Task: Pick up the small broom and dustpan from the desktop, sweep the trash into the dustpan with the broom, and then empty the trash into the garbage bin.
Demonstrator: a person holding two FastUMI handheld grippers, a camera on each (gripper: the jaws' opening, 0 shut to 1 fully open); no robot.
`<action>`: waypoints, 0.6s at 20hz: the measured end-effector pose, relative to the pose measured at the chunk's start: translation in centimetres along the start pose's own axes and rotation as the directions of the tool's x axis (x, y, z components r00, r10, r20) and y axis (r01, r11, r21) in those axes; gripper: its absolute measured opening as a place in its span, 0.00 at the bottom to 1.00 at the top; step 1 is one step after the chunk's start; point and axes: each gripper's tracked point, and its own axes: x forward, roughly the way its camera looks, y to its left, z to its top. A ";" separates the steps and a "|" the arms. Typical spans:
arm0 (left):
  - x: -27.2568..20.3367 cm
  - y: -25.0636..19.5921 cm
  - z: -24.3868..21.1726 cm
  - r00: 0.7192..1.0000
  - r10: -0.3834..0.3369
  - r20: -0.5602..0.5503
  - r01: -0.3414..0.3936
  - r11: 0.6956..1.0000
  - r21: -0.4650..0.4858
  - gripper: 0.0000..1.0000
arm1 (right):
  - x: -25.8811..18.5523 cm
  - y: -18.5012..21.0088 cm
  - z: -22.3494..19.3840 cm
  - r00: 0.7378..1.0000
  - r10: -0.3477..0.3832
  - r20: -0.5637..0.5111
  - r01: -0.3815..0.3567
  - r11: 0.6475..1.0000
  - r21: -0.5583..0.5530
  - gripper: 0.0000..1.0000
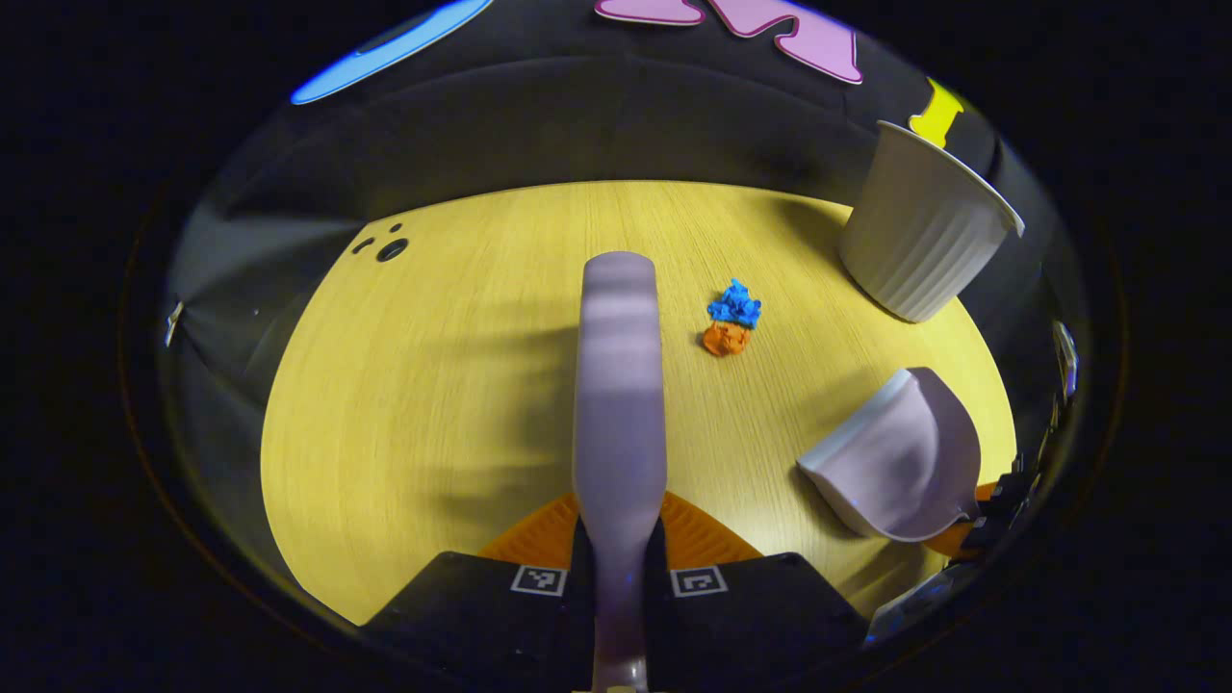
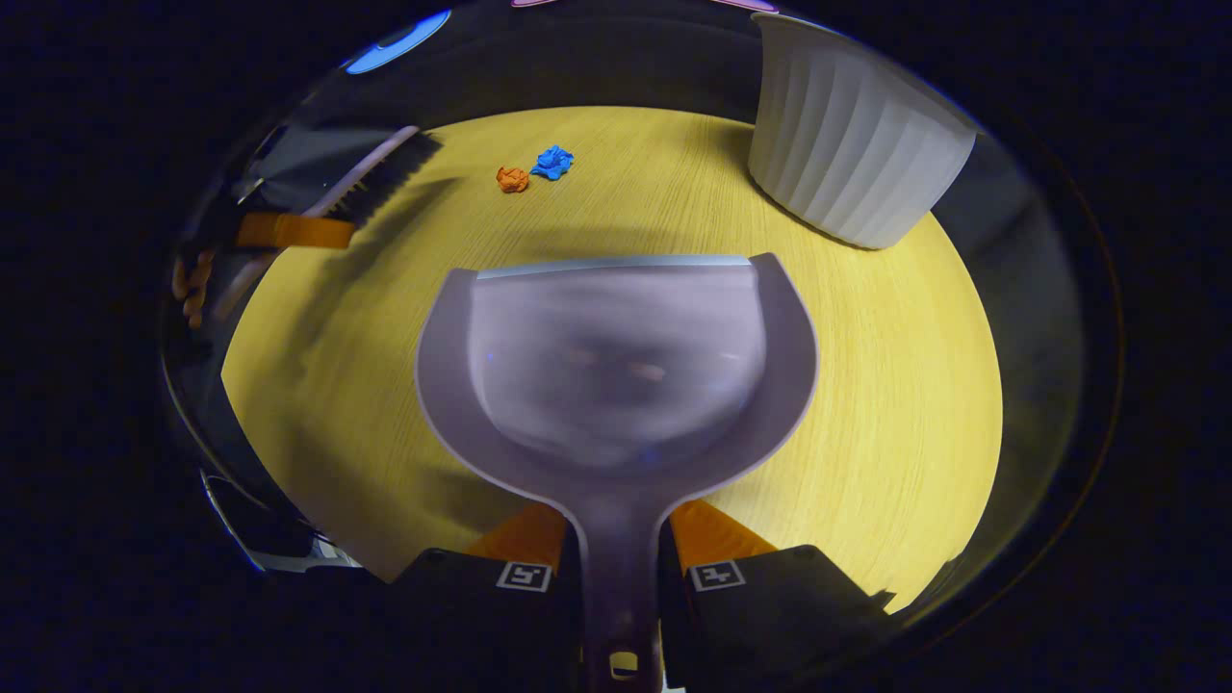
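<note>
My left gripper is shut on the handle of the pale lilac broom, which points forward over the wooden desktop. Ahead and slightly right lie a blue paper scrap and an orange scrap, touching each other. My right gripper is shut on the handle of the lilac dustpan, held above the desk with its mouth facing forward. The dustpan also appears at the right of the left gripper view. In the right gripper view the broom is far left, the scraps beyond.
A white ribbed garbage bin stands at the desk's far right corner; it looms close at upper right in the right gripper view. Small dark holes mark the desk's far left. A hand holds the other gripper.
</note>
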 end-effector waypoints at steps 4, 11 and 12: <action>3.6 -0.7 3.6 0.998 -0.036 -0.049 0.039 0.997 0.062 0.25 | -1.0 -1.5 -0.4 1.000 0.024 -0.012 -0.024 0.999 -0.021 0.37; 8.1 -1.7 7.2 0.990 -0.038 -0.134 0.088 0.916 0.392 0.25 | -1.3 -2.6 -0.3 0.998 0.054 -0.032 -0.057 0.996 -0.075 0.37; 8.3 -2.4 7.3 0.986 -0.056 -0.155 0.119 0.893 0.435 0.25 | -1.1 -2.6 -0.4 0.998 0.058 -0.038 -0.061 0.995 -0.081 0.37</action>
